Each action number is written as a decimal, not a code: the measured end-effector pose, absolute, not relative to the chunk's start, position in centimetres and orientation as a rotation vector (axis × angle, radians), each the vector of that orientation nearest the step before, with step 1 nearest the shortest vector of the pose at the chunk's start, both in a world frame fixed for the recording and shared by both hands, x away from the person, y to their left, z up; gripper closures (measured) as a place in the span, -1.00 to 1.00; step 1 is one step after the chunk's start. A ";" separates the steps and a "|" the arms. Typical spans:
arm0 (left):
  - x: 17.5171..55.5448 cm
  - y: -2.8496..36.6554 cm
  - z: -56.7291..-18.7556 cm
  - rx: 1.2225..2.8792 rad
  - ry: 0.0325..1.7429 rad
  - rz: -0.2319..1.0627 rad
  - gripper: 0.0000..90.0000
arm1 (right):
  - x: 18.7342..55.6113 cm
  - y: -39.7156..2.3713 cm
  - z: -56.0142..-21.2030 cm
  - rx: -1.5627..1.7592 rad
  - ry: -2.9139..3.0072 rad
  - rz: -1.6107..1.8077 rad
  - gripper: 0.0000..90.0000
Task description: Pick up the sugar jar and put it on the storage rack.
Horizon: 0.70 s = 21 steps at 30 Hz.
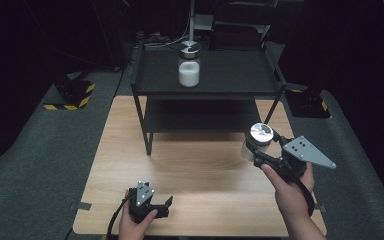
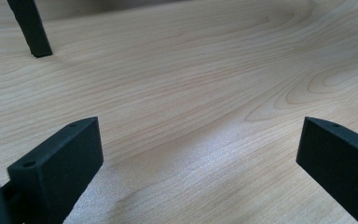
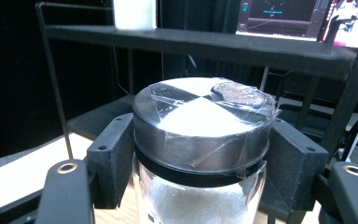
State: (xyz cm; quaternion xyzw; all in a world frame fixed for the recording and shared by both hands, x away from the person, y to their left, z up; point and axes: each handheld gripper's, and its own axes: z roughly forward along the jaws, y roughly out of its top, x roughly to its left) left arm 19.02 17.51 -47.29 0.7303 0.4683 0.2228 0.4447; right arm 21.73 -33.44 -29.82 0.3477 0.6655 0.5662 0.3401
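Glass jar of white powder sits clamped between the right gripper's jaws, above the table's right side; keep it upright and clear the shelf edge, placing it beside the second jar. The left gripper rests with jaws apart and nothing between them on the pale wooden table, with grey floor and darkness around.

The held jar is cut off below by the picture's edge.

clear jar, silver lid, white powder; black shelf; pale wood-grain table.
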 end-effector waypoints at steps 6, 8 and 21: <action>19.1 17.5 -47.2 1.816 1.160 0.549 -0.98 | 22.4 -33.0 -28.1 0.895 1.707 1.475 -0.30; 19.1 17.5 -47.2 1.817 1.159 0.548 -0.98 | 22.6 -32.8 -27.5 0.889 1.695 1.478 -0.30; 19.2 17.7 -47.3 1.807 1.167 0.534 -0.98 | 24.0 -31.7 -24.1 0.872 1.638 1.489 -0.30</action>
